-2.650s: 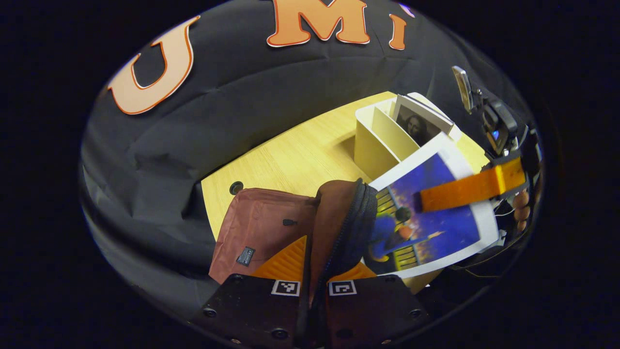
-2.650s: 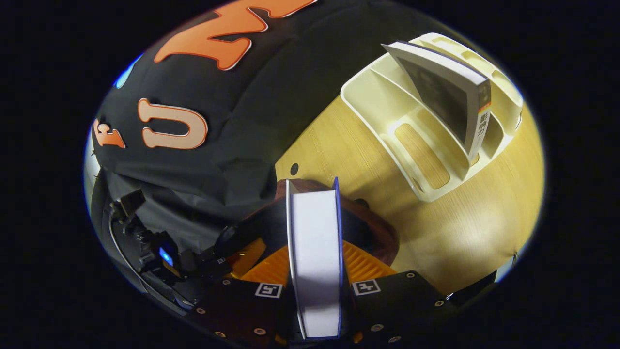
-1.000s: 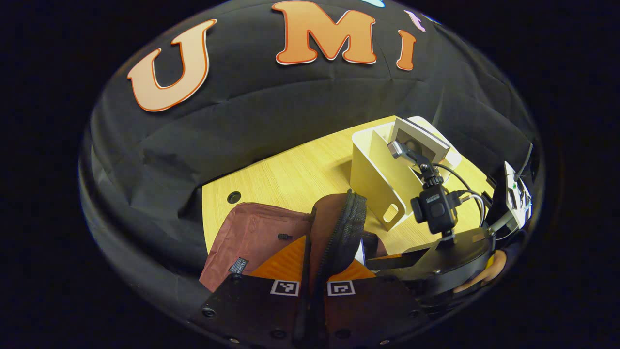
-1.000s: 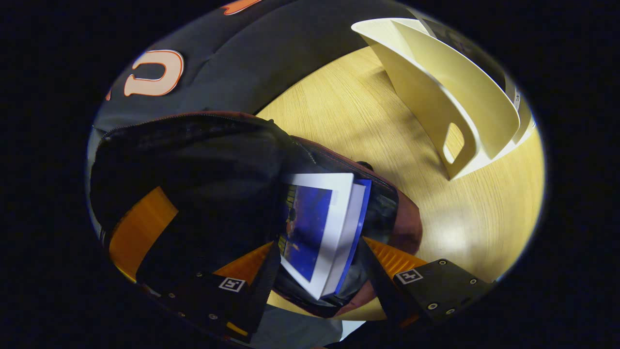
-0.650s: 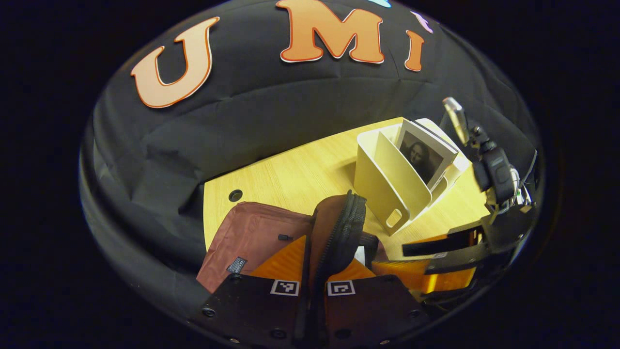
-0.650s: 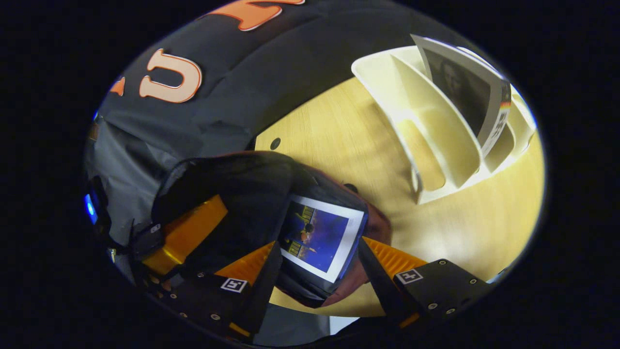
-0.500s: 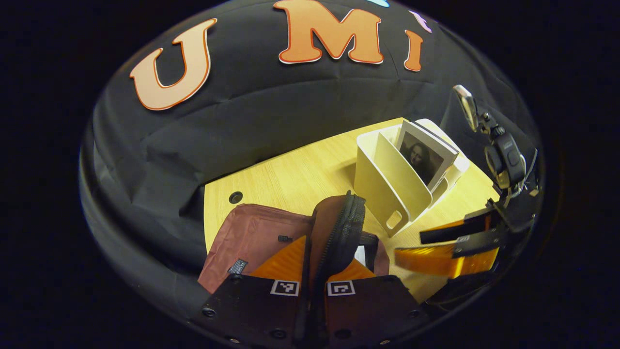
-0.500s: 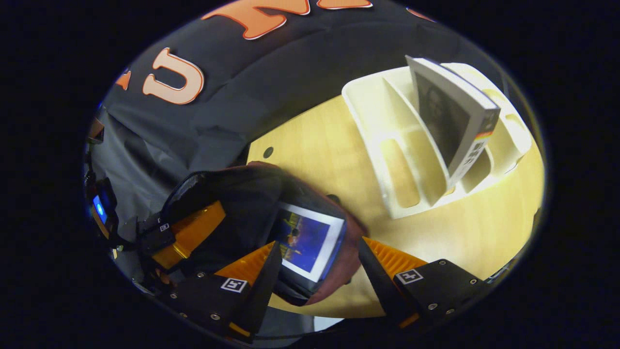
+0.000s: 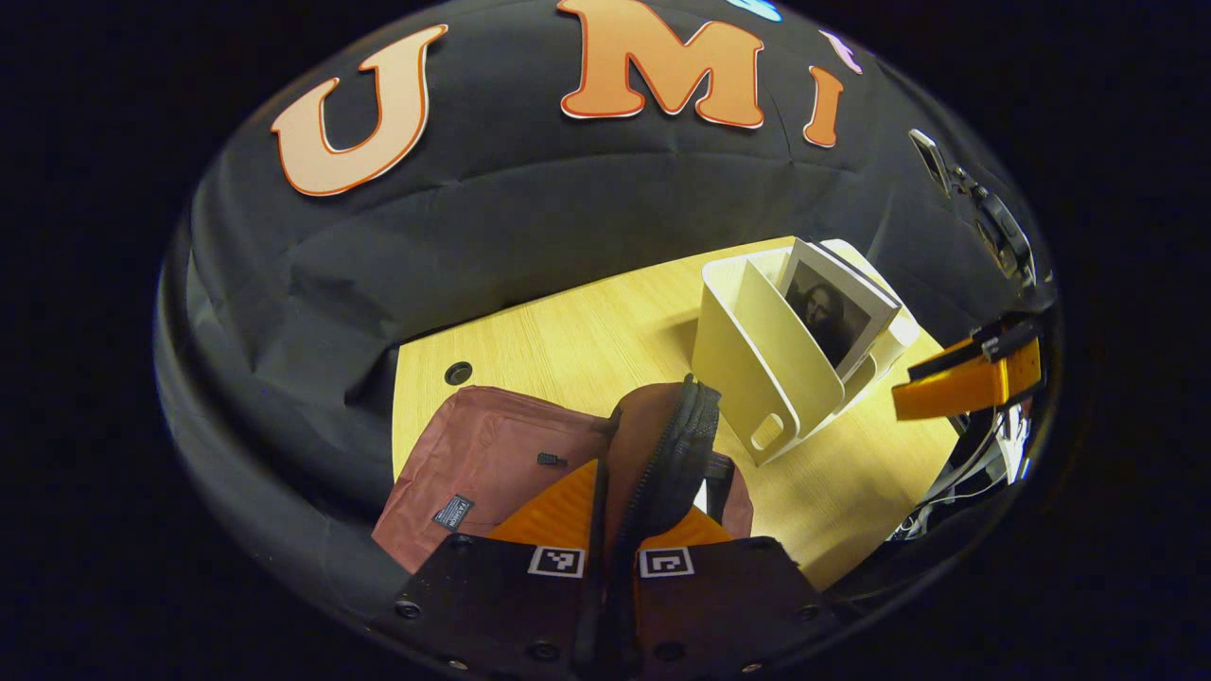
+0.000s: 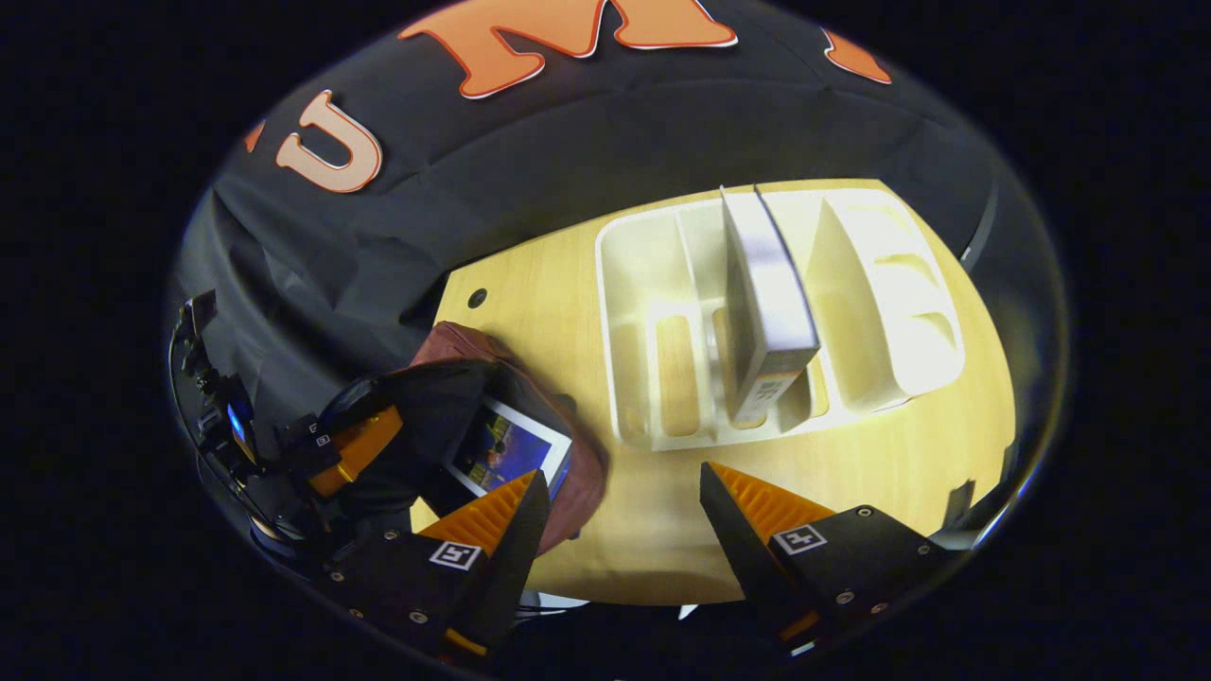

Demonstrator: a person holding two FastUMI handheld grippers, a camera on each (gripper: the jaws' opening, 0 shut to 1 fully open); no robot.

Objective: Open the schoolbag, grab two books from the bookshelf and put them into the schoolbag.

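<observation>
One book (image 10: pixel 508 450) sits in the schoolbag (image 9: pixel 492 463), which the left tool (image 9: pixel 613 530) pinches open by its flap. The right tool (image 10: pixel 615 501) is open with nothing in it. Next it should grab the second book (image 10: pixel 764 312) standing in the bookshelf (image 10: pixel 653 274) on the counter (image 10: pixel 558 284).

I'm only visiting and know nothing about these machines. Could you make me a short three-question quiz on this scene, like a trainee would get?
1. True or false: the right gripper is open with nothing between its fingers.
2. How many books stand in the bookshelf?
3. What does the left gripper pinch? A) the schoolbag's zipper flap B) a pencil C) a cup

Key: 1 true. 2 one, the grey book; the blue book sits in the schoolbag. 3 A.
</observation>
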